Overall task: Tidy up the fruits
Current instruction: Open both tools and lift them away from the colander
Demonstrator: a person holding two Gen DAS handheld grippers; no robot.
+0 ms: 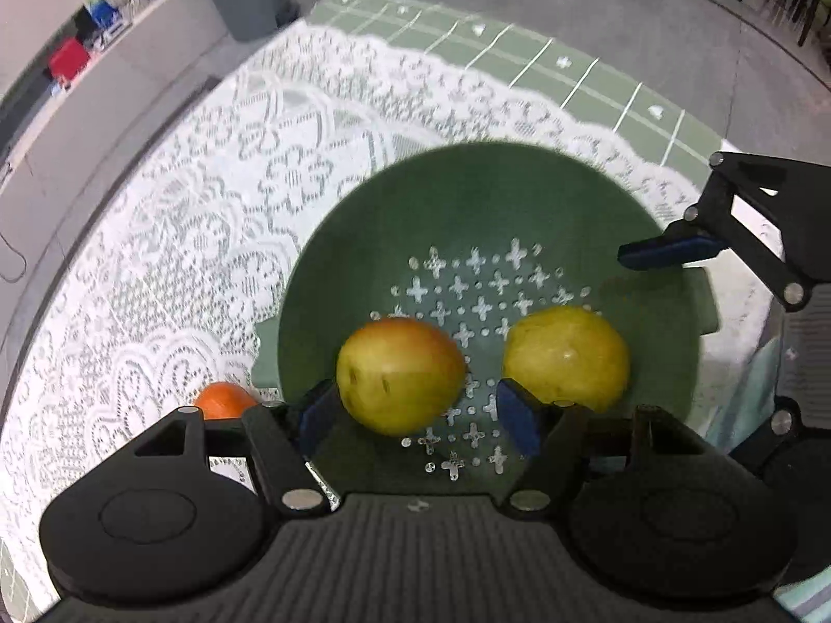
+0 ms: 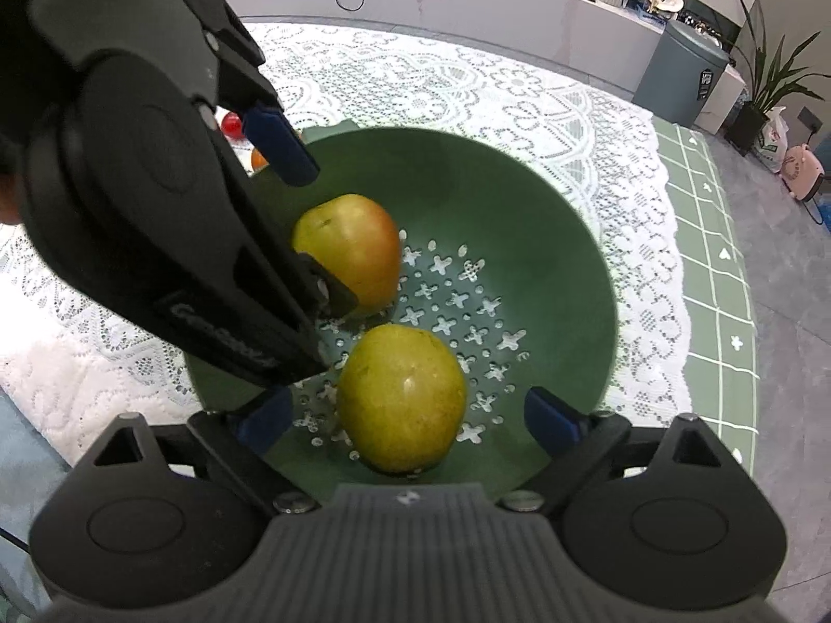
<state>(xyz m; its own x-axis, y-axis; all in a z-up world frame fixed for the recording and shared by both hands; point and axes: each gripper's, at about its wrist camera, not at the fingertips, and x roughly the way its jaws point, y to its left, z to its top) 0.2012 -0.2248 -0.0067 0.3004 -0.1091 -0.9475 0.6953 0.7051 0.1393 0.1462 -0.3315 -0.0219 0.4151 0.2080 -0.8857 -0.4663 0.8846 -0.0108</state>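
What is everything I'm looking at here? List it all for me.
Apples: two, yellow-green, one with a red blush, one plainer; both inside the colander, apart.
Colander: one, green, holes in its bottom; on the lace cloth.
Orange fruit: one, on the cloth beside the colander.
Red fruit: one, small, on the cloth beyond the colander.
Lace cloth: one, white, over a green checked mat.
Bin: one, grey, on the floor.
Potted plant: one, green, beside the bin.
Left gripper: black, blue pads, open around the blushed apple.
Right gripper: black, blue pads, open around the plainer apple.
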